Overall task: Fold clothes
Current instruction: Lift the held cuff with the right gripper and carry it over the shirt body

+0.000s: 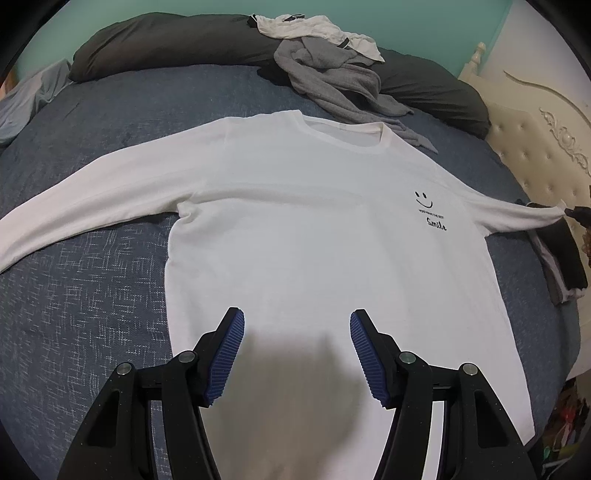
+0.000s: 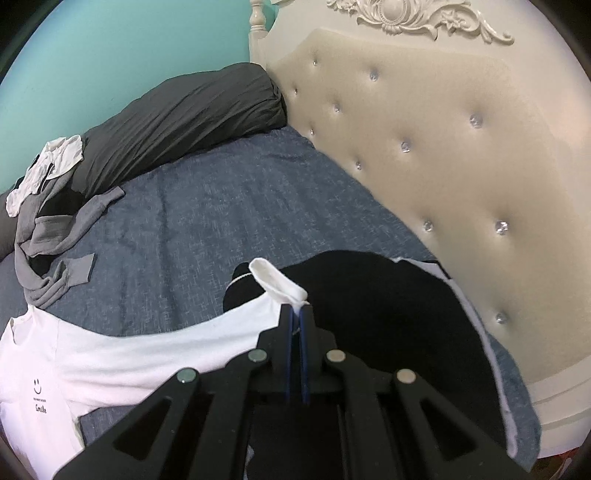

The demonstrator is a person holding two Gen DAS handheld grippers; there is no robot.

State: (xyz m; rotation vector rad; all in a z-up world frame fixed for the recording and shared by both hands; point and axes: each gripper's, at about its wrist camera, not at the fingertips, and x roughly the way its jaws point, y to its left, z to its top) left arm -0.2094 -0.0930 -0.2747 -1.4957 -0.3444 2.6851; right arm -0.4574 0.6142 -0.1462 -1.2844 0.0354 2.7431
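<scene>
1. Shirt (image 1: 295, 206): a white long-sleeved one is laid flat, front up, on the blue bedspread (image 1: 92, 295), with its neck hole turned away from the left gripper (image 1: 297, 321) and its lower part directly under that gripper.
2. The left gripper is held above the shirt with its blue ribbed pads (image 1: 225, 358) standing well apart; nothing is held between them, and only a shadow is thrown on the cloth below.
3. One sleeve is stretched out far to the left of the left gripper, the other far to its right, up to the dark tip of the other tool at the frame's edge.
4. A small smiley print with the word "Smile" (image 1: 430, 212) is seen ahead and to the right of the left gripper.
5. The right gripper (image 2: 295, 310) is closed on the sleeve cuff (image 2: 277, 282); the white cuff is pinched between the two blue pads and sticks up past the tips.
6. The sleeve is drawn from the right gripper back toward the shirt body at its lower left.
7. A folded black garment (image 2: 388, 314) lies just beyond and to the right of the right gripper, close to the tufted cream headboard (image 2: 461, 166).
8. A crumpled grey garment (image 1: 332, 81) lies beyond the shirt's collar, far ahead of the left gripper, partly on a dark pillow (image 1: 166, 44), with another white garment (image 1: 314, 29) heaped behind it.
</scene>
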